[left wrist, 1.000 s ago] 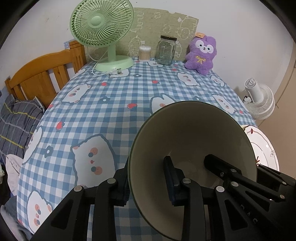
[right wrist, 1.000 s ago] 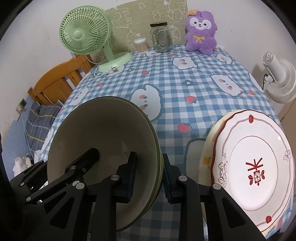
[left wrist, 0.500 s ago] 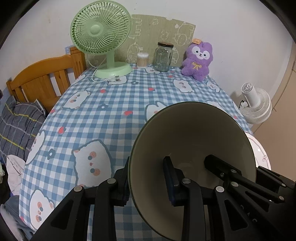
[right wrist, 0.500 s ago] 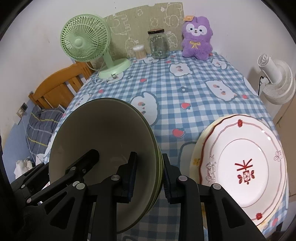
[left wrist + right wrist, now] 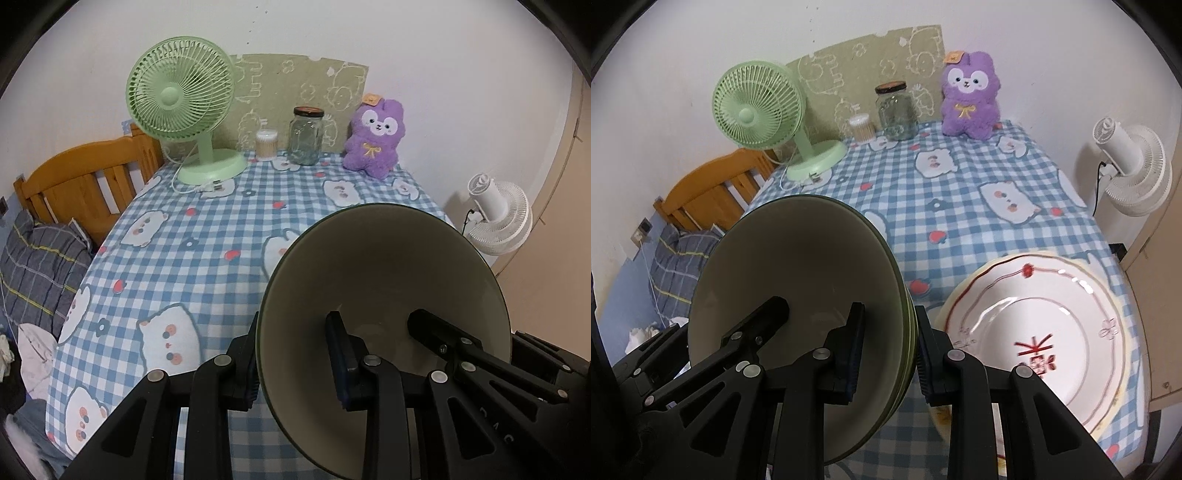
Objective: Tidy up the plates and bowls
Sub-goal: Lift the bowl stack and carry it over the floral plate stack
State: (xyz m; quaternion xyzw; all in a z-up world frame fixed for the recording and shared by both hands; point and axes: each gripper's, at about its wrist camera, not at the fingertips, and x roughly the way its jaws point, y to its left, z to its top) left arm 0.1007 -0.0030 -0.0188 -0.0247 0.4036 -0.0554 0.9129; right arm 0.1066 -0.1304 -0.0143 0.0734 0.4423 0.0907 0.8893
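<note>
In your left wrist view, your left claw is clamped on the near left rim of the stack of green bowls, 1 pad outside the wall and 1 inside, the jaws only narrowly apart. The stack hangs tilted above the blue checked surface, and the fingers of your right claw reach into the bowl from the right. At the far edge stand a green desk fan, a cotton swab pot, a glass jar and a purple plush toy. In your right wrist view, your right claw pinches the stack's right rim the same way, where several nested green edges show, so at least 3 bowls. Just right of it, a white plate with red trim lies on another plate on the surface, near its front right corner.
</note>
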